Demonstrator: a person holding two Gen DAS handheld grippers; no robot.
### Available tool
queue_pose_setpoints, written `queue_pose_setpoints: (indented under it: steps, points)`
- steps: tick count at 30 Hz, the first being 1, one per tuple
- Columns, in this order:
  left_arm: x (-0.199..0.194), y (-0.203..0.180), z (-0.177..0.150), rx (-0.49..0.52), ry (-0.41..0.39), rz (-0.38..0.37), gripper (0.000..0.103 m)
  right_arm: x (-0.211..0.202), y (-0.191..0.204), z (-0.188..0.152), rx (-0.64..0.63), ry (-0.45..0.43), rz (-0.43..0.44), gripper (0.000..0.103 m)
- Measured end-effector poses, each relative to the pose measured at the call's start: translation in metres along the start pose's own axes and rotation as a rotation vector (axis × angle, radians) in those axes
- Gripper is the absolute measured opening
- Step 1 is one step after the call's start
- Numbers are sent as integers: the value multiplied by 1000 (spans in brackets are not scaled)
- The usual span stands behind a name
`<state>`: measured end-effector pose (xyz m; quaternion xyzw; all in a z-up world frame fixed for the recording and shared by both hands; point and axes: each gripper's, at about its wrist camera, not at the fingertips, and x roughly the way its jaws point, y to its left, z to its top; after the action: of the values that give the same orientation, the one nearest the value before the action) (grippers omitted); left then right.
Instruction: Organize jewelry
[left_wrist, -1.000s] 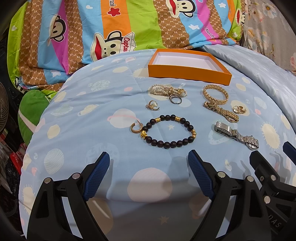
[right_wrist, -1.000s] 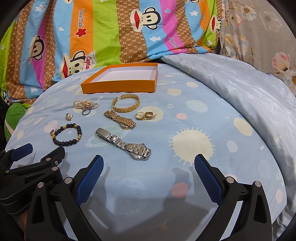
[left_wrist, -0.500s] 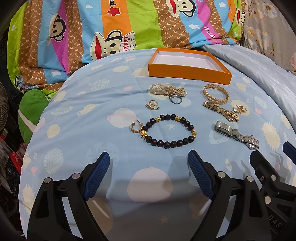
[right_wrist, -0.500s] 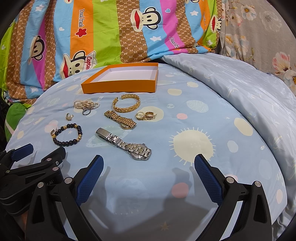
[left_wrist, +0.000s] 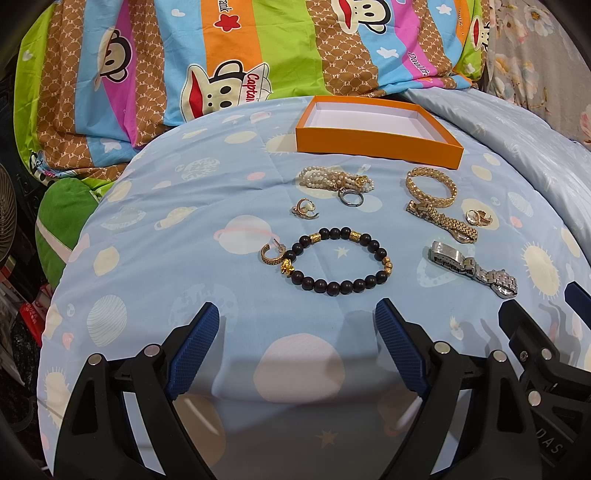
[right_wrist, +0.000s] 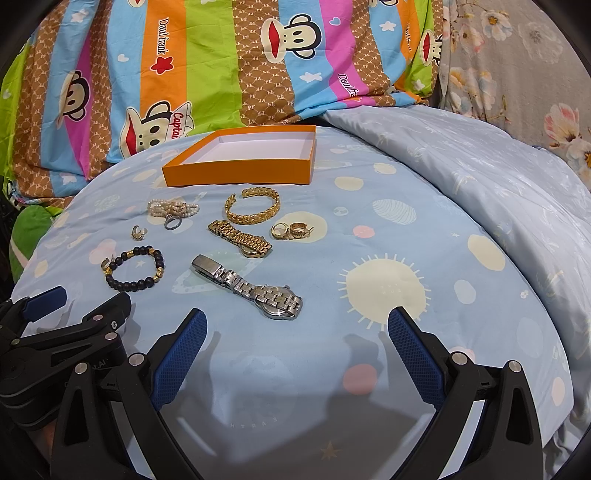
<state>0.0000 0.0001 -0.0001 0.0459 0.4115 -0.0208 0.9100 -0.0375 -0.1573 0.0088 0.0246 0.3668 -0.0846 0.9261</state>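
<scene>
We are hovering at the very start of the sorting, with nothing yet lifted and the orange box (left_wrist: 376, 146) lying bare at the far end of the bed (left_wrist: 155, 229), well beyond both tools. Our left tongs (left_wrist: 297, 350) are standing wide apart and gripping nothing, and just ahead of them the dark beaded bracelet (left_wrist: 340, 260) is lying with a gold hoop earring (left_wrist: 271, 254) touching its left side. Our right tongs (right_wrist: 295, 354) are likewise spread and bare, with the silver watch (right_wrist: 251, 290) resting just in front and a little to their left (the gold watch (right_wrist: 240, 238), gold bangle (right_wrist: 253, 210), pearl bracelet (right_wrist: 171, 208) and small rings (right_wrist: 291, 230) are sitting farther on, between the watch and the box). Next, we judge, one pair should be reaching forward, lowering over its nearest piece and closing gently, since the soft quilt may be giving way underneath. Compared with a moment ago, nothing is differing: both tongs and every piece are keeping their places.
</scene>
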Motion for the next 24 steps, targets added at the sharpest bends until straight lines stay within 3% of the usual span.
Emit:
queue_pose_setpoints:
  steps: [6,11,20,24]
  points:
    - [0,0,0,-1,2,0,84,1,0,0,0,5,8,98]
    - [1,8,2,-27,2,-49,87,8,-1,5,2,62,89,98]
    - [2,26,8,-6,1,-59,89,25,-2,18,-117,101,153,95]
    - [6,34,10,-14,50,-86,89,38,0,22,-134,149,207,79]
